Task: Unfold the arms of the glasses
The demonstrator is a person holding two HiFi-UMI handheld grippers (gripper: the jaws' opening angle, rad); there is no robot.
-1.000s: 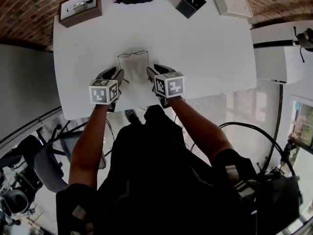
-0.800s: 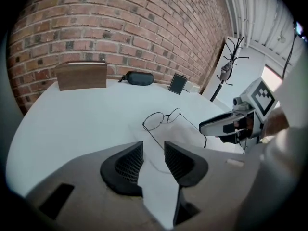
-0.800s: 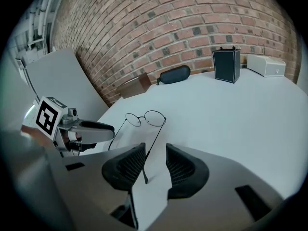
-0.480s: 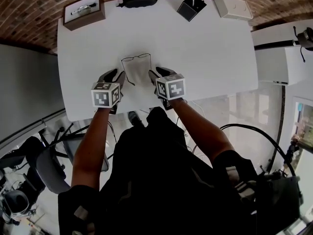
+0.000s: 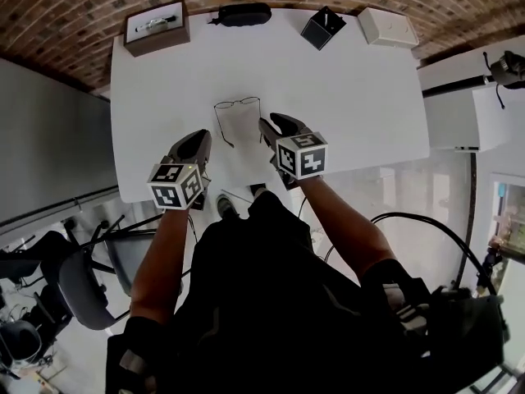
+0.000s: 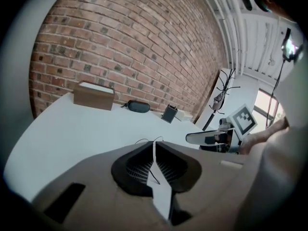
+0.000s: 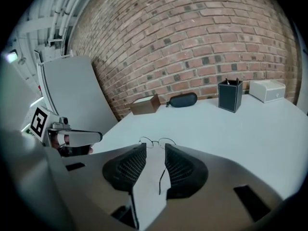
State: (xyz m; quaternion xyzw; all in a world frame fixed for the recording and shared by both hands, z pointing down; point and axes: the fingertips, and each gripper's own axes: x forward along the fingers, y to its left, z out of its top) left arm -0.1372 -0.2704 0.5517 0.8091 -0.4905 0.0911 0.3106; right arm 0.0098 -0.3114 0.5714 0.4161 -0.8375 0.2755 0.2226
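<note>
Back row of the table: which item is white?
The box at the right end; the left box is brown, the case and cup black.

This looks like an office or studio workroom. A bare brick wall (image 7: 192,42) runs behind a plain white surface (image 5: 353,89), with white pipes (image 6: 226,18) overhead. A black pen pot (image 5: 322,29) stands at the surface's far edge, and swivel chairs (image 5: 78,286) crowd the floor at the near left.
</note>
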